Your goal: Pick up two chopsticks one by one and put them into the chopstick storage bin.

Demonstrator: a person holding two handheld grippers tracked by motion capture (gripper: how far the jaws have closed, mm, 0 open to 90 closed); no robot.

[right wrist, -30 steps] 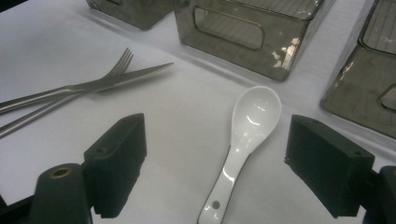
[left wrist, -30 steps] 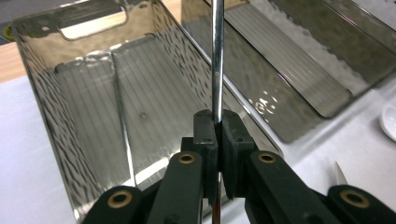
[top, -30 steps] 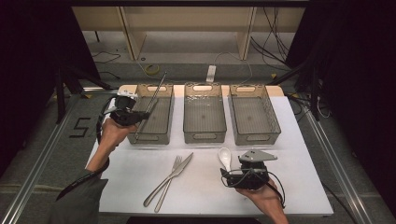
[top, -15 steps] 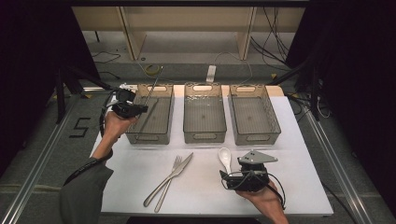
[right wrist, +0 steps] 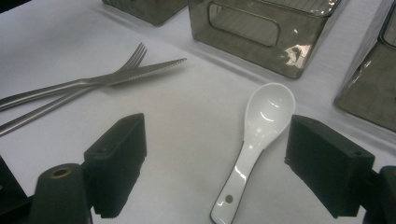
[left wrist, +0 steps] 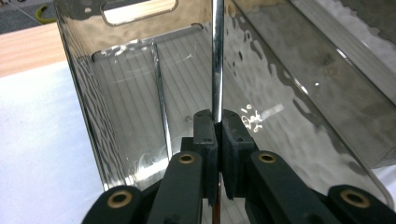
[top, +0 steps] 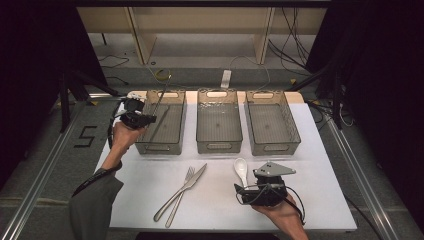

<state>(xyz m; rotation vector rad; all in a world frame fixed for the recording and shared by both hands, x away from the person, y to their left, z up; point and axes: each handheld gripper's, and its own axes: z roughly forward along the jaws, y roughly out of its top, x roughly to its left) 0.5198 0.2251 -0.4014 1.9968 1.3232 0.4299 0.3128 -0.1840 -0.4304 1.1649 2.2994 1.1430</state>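
Observation:
My left gripper (top: 149, 119) hovers at the left bin's (top: 160, 148) near-left corner, shut on a thin metal chopstick (top: 161, 97) that slants up and away over the bin. In the left gripper view the pads (left wrist: 205, 128) pinch the chopstick (left wrist: 217, 56) above the bin's (left wrist: 84, 93) floor, where a second chopstick (left wrist: 161, 107) lies. My right gripper (top: 244, 190) rests low on the white table, open, with the handle of a white spoon (top: 241, 169) in front of it. The spoon (right wrist: 261, 121) lies between the wide jaws of my right gripper (right wrist: 222, 140), untouched.
A fork (top: 176, 202) and a knife (top: 186, 189) lie crossed on the table left of the spoon, also seen as knife (right wrist: 135, 72) and fork (right wrist: 133, 53). A middle bin (top: 219, 146) and a right bin (top: 274, 146) stand in a row beside the left one.
The left gripper has shifted a little up the picture and lower over the left bin, and the chopstick now stands steeper. The right gripper has stayed still.

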